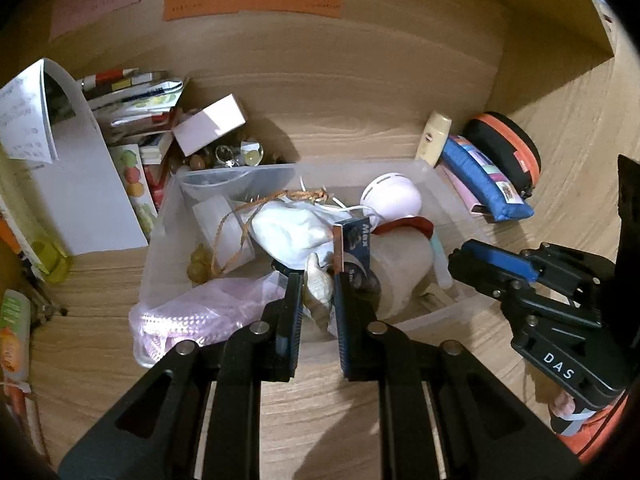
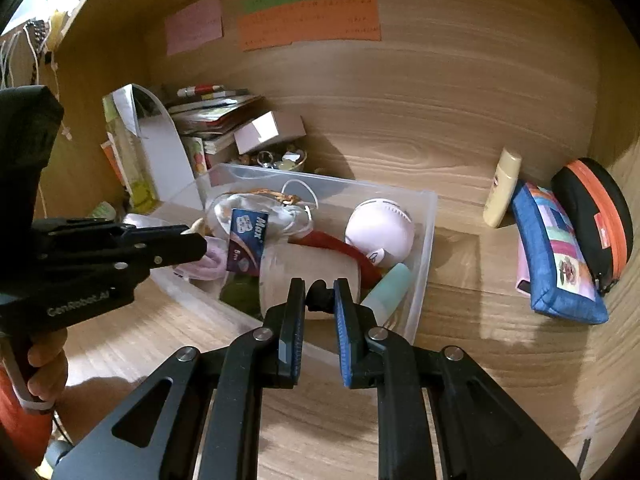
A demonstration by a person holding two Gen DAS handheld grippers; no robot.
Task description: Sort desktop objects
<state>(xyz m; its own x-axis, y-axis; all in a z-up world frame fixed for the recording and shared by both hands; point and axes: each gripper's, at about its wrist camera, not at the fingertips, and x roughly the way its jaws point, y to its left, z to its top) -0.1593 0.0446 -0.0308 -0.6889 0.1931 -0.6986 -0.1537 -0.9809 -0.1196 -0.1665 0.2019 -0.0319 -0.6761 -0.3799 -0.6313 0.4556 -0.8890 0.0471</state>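
A cream conch seashell [image 1: 319, 280] is held clamped in the left gripper [image 1: 317, 280] jaws and a small black object [image 2: 319, 295] in the right gripper [image 2: 319, 294] jaws, both over the clear plastic bin [image 2: 425, 240] at twelve o'clock; deposit is judged next.

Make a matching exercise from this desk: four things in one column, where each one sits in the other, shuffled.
Things:
1. seashell
2. round lilac gadget
3. cream tube
4. patchwork pouch

Places:
A. leaning on the back wall
B. inside the clear bin
C. between the left gripper jaws
D. beside the black-and-orange case

Pairs: 1-C, 2-B, 3-A, 4-D
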